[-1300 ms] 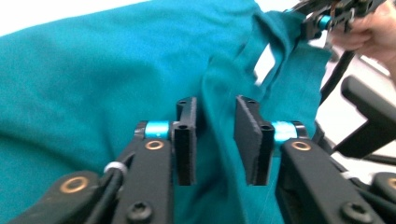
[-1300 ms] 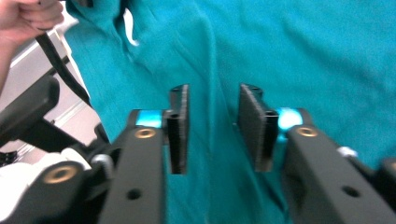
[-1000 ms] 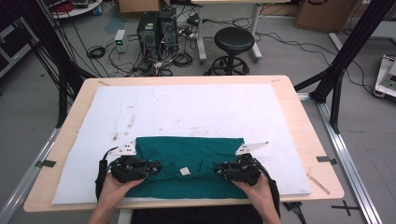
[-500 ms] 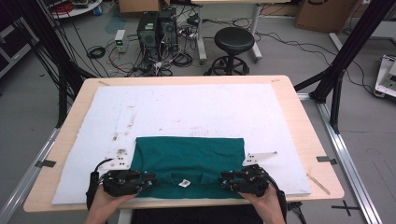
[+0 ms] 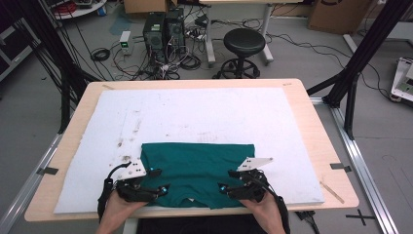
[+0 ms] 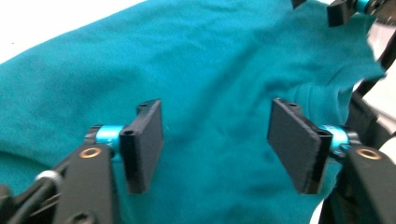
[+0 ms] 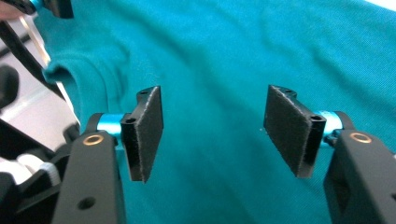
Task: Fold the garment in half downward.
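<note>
A teal garment (image 5: 197, 165) lies folded flat on the white mat (image 5: 204, 114), close to the table's near edge. My left gripper (image 5: 159, 180) rests over its near left part and my right gripper (image 5: 225, 181) over its near right part, each pointing inward. Both pairs of jaws have just been opening. In the left gripper view the left gripper (image 6: 215, 121) stands open above the garment (image 6: 210, 56), pinching nothing. The right gripper (image 7: 212, 112) is likewise open above the garment (image 7: 224, 42). The neck opening (image 7: 60, 70) shows at that view's left.
The wooden table (image 5: 319, 126) frames the mat, with tape strips at its left and right edges. Black frame posts (image 5: 355, 63) rise at both sides. A stool (image 5: 243, 46) and computer towers (image 5: 163, 29) stand on the floor beyond the far edge.
Both hands drew the garment's near part toward the front edge, then both sets of jaws went from shut on the cloth to open, letting it go.
</note>
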The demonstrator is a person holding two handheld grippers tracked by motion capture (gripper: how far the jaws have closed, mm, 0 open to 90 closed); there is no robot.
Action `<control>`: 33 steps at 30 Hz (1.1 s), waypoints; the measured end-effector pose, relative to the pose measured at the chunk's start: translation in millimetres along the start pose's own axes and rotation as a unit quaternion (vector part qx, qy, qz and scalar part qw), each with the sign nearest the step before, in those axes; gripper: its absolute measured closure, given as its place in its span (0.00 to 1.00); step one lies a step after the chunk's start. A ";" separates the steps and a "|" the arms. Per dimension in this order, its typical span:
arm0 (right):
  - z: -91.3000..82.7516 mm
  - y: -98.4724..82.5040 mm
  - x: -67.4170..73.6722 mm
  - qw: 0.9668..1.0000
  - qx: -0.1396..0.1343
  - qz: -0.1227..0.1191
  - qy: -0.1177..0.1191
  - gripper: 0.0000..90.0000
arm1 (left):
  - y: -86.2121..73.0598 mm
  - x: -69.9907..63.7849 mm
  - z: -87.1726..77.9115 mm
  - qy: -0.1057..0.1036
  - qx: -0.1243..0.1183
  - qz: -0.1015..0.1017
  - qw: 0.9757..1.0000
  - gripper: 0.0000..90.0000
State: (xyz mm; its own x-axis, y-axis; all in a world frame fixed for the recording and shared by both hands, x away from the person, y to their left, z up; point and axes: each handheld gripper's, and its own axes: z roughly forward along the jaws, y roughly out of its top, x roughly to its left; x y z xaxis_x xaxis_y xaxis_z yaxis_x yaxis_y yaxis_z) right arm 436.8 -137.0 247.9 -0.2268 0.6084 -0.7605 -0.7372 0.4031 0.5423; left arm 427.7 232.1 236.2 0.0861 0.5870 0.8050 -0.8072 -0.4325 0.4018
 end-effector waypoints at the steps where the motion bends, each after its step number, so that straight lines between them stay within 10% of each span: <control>1: 0.7 -1.7 1.4 1.000 0.003 -0.007 -0.004 0.41 | -1.4 -1.1 0.1 0.003 0.006 0.002 1.000 0.37; 12: -2.3 -18.2 5.8 0.999 0.026 -0.038 -0.029 0.41 | -12.0 -7.4 -4.4 0.013 0.050 0.031 0.998 0.36; 18: -19.0 -18.6 -10.1 0.999 -0.009 0.001 -0.046 0.41 | -8.7 17.9 -29.1 0.044 -0.002 -0.023 0.999 0.49; 21: -28.4 -17.6 -23.7 0.997 -0.029 0.025 -0.065 0.41 | -7.4 43.4 -37.3 0.092 -0.015 -0.076 0.993 0.60; 25: -32.8 -16.4 -31.2 0.996 -0.042 0.036 -0.076 0.41 | -3.6 61.0 -28.0 0.103 -0.015 -0.111 0.988 0.66; 33: -33.8 -17.5 -32.7 0.996 -0.037 0.038 -0.078 0.43 | 1.0 58.0 1.6 0.128 0.034 -0.088 0.987 0.78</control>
State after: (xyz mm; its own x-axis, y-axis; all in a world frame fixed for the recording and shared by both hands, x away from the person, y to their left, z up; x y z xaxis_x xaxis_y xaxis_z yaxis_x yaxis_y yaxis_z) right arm 435.6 -187.1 251.2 -0.1865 0.7359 -0.6509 -0.7675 0.3044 0.5641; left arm 432.8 264.6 284.0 0.0633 0.8075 0.5864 -0.7514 -0.3482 0.5605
